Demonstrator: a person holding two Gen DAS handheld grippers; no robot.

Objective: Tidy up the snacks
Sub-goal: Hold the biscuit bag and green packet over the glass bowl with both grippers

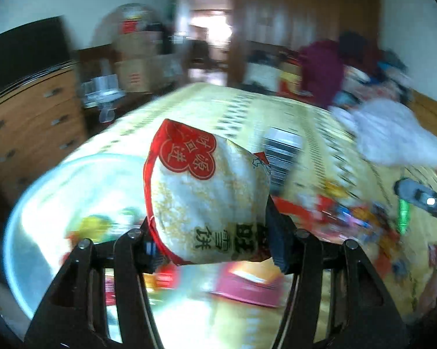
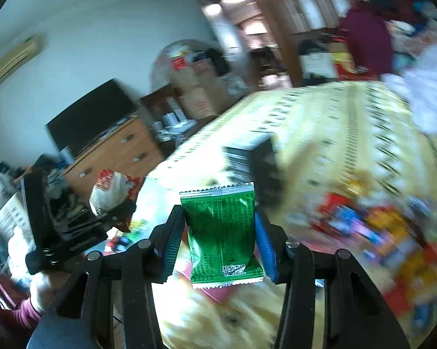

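Note:
In the left wrist view my left gripper (image 1: 215,242) is shut on a white rice-cracker packet (image 1: 207,189) with a red edge and a red badge, and both pads press its lower end. It hangs above the yellow patterned cloth (image 1: 247,107). My right gripper (image 2: 220,241) is shut on a small green foil packet (image 2: 221,226), held upright by its sides. The right wrist view also shows the left gripper (image 2: 113,218) with the white packet (image 2: 110,189) at the left. At the far right of the left view, the right gripper (image 1: 407,200) shows with the green packet (image 1: 403,218).
A pale blue round basin (image 1: 23,218) with a few snacks in it lies low left. A heap of colourful snacks (image 2: 378,232) covers the cloth at right. A black box (image 2: 253,157) stands further back. A wooden dresser (image 1: 29,116) is at left, a person in maroon (image 1: 320,69) behind.

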